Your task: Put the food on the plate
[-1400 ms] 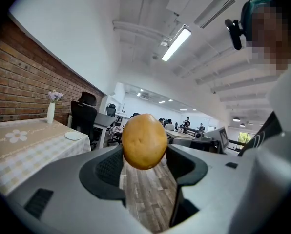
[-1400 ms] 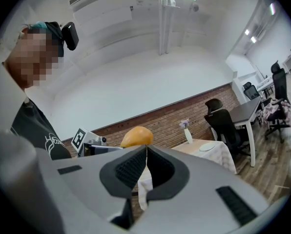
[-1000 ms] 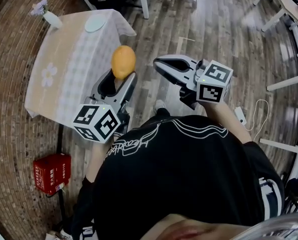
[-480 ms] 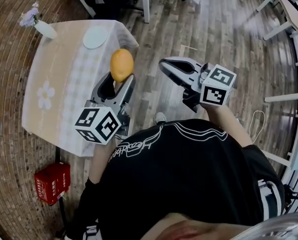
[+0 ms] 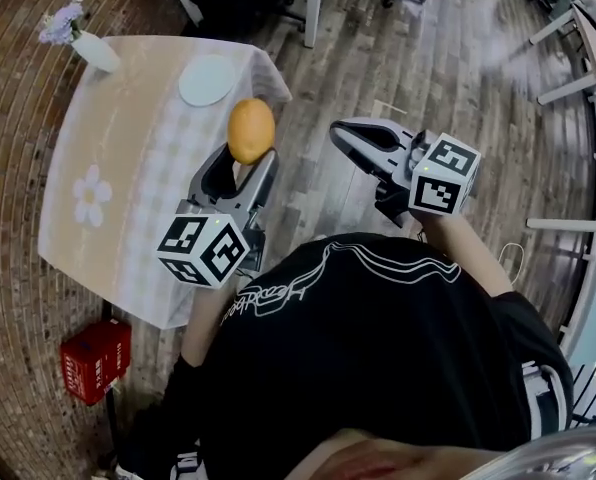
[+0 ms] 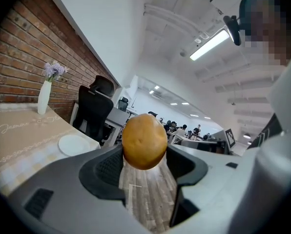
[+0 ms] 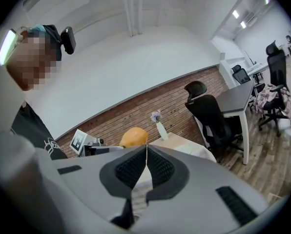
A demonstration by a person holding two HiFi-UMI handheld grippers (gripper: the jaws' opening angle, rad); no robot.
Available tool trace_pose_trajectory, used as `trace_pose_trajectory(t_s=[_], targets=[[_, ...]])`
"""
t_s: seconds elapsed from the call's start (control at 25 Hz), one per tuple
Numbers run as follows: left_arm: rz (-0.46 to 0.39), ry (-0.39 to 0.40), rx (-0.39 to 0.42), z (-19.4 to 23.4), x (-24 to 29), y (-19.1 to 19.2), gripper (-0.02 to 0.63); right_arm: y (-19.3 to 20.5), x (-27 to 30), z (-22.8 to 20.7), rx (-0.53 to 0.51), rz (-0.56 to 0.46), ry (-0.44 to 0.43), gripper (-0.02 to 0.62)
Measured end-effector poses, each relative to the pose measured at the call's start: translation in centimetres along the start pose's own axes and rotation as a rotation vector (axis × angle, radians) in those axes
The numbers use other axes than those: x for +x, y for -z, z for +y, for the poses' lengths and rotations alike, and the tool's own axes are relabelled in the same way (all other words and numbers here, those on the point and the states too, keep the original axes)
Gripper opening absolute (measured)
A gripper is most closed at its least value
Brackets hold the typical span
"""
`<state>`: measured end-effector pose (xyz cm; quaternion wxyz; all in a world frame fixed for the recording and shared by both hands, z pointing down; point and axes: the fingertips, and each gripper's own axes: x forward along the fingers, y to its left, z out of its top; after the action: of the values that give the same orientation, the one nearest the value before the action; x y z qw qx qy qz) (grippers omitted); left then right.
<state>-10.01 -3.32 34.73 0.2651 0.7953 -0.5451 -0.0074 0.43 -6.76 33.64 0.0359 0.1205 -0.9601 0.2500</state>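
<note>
The fingers (image 6: pixel 108 168) of my left gripper (image 5: pixel 248 164) pinch the food (image 6: pixel 144 141) by its sides, with the lower half between the pads and the top rising above them. It is a yellow-orange oval with its long axis roughly upright, crosswise to the pinch. My right gripper (image 7: pixel 146 155) has its fingers (image 7: pixel 131 168) pressed together with nothing between them. It hangs over the wooden floor (image 5: pixel 448 78), well apart from the counter (image 5: pixel 128 178). In the head view the food hangs in the air over the counter's right edge, near the far right corner, where the white plate (image 5: pixel 207 80) lies. Bare cloth runs from the plate back toward the near edge. A vase (image 5: pixel 93 50) stands at the far left corner, and a black chair (image 6: pixel 93 112) stands beyond the far edge.
</note>
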Motion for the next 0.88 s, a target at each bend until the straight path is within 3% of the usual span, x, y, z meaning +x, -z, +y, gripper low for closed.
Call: trace_pose_trajectory(t_s=[0.52, 0.88], targets=[[-0.048, -0.104, -0.024, 3.2, -0.7, -1.3, 0.272, -0.7, 4.7, -0.7, 0.006, 0.041, -0.112, -0.003], [-0.076, -0.214, -0.024, 6.3, 1.2, -4.3, 0.272, -3.7, 8.8, -3.9, -0.002, 0.054, -0.211, -0.003]])
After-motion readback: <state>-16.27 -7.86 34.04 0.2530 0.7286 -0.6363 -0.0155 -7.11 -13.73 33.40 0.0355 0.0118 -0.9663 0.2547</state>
